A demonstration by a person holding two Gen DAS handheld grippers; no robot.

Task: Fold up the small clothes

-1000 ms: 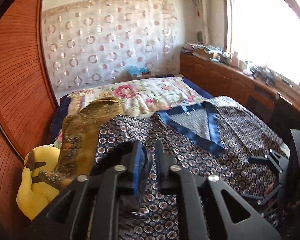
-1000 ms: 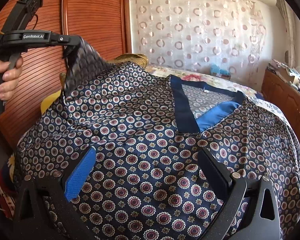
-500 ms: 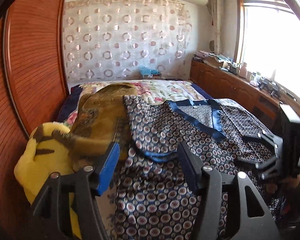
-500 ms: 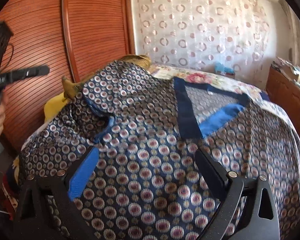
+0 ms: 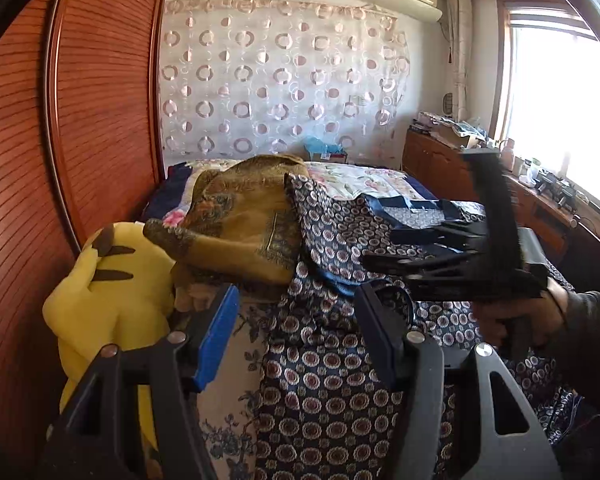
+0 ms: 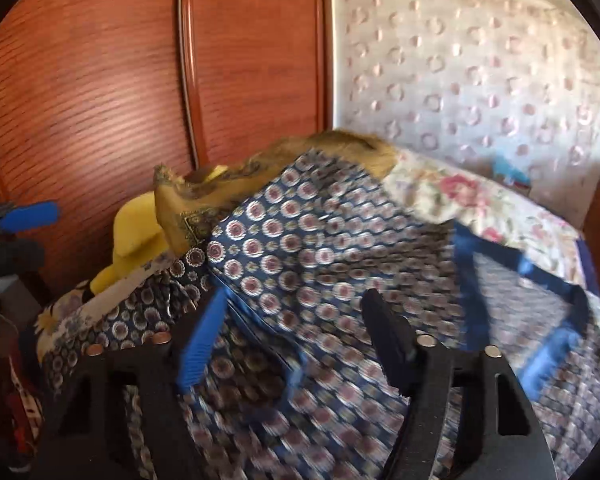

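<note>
A navy patterned top (image 5: 332, 364) with blue neck trim (image 6: 472, 280) lies spread on the bed, its left sleeve (image 6: 300, 240) folded in over the body. My left gripper (image 5: 296, 332) hovers open above the top's left edge, gripping nothing. My right gripper (image 6: 294, 336) is over the folded sleeve's lower edge with its jaws closing. Cloth lies beneath them, and the pads are still apart and do not press on it. That view is blurred by motion. In the left wrist view a hand (image 5: 520, 320) holds the right gripper just over the top.
An olive-gold garment (image 5: 240, 216) and a yellow plush toy (image 5: 108, 288) sit at the bed's left side against the wooden wardrobe (image 5: 60, 140). A floral bedcover (image 5: 356, 178) lies beyond. A wooden cabinet (image 5: 440, 168) with clutter runs under the window.
The left gripper let go of the sleeve, opened and drew back to the left. The sleeve now rests folded on the top. The right gripper swung left over it and its jaws narrowed.
</note>
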